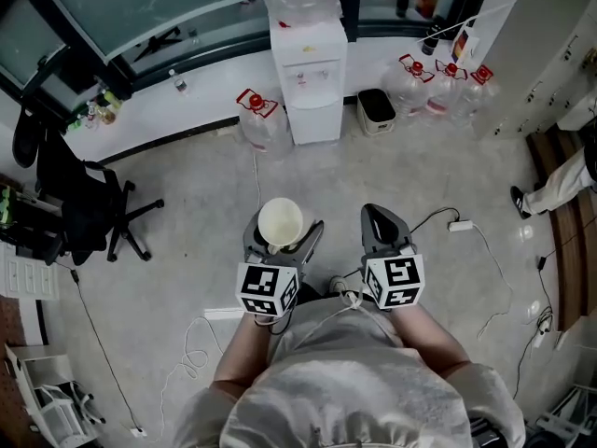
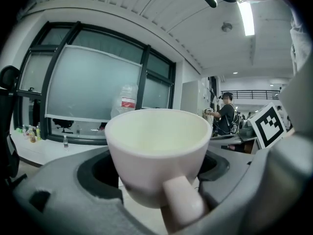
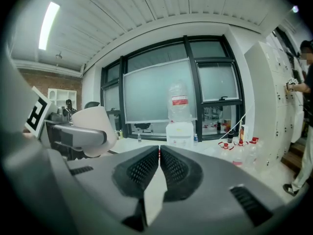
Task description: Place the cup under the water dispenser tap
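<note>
Small white ceramic cup: riding upright and empty in the left gripper, whose jaws are clamping its lower body, handle pointing back toward the person.
White floor-standing water dispenser: standing well ahead by the wall. Approaching it and placing the cup under the tap are remaining.
Right gripper: hanging idle, jaws pressing together on nothing.

The cup sits between the jaws of the left tool, and the right tool is just beside it on the right. Well ahead of both, the water dispenser stands at the wall, with a water jug just left of it and a bin just right. The office chair stands well to the left.
</note>
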The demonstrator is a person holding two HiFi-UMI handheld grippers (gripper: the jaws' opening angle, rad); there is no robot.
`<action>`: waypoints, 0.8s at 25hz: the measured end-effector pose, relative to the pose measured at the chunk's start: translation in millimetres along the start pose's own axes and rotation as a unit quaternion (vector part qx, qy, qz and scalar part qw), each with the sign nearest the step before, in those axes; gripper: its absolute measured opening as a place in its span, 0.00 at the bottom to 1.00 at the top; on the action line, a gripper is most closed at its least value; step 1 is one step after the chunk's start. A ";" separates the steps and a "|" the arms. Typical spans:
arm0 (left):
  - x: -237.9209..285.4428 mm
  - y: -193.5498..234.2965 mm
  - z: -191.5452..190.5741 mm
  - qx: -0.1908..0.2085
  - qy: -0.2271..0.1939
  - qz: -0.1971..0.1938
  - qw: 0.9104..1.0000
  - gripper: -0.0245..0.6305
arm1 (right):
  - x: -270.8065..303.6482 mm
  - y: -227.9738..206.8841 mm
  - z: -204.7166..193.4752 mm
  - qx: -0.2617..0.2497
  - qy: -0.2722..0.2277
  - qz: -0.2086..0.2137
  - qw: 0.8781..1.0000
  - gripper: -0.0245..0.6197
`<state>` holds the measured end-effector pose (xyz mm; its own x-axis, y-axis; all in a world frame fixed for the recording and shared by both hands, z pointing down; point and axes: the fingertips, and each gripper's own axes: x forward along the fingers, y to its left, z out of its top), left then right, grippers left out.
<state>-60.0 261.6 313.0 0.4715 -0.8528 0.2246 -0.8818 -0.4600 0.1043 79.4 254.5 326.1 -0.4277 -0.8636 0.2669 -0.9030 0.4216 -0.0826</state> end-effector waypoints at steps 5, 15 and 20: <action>37.9 -17.5 15.6 -0.016 -0.004 -0.011 1.000 0.73 | 12.4 -38.2 -4.2 0.007 0.015 0.011 1.000 0.08; 115.5 15.3 10.2 -0.013 0.028 -0.010 0.999 0.73 | 85.6 -80.2 -3.3 0.018 0.035 0.010 0.999 0.08; 178.1 46.1 22.4 -0.018 0.030 -0.033 0.999 0.73 | 146.0 -103.7 8.1 0.027 0.052 -0.007 0.998 0.08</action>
<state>-16.4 83.0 336.1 0.5286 -0.8033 0.2743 -0.8487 -0.5054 0.1555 110.2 82.5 365.9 -0.4117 -0.8342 0.3669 -0.9106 0.3928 -0.1286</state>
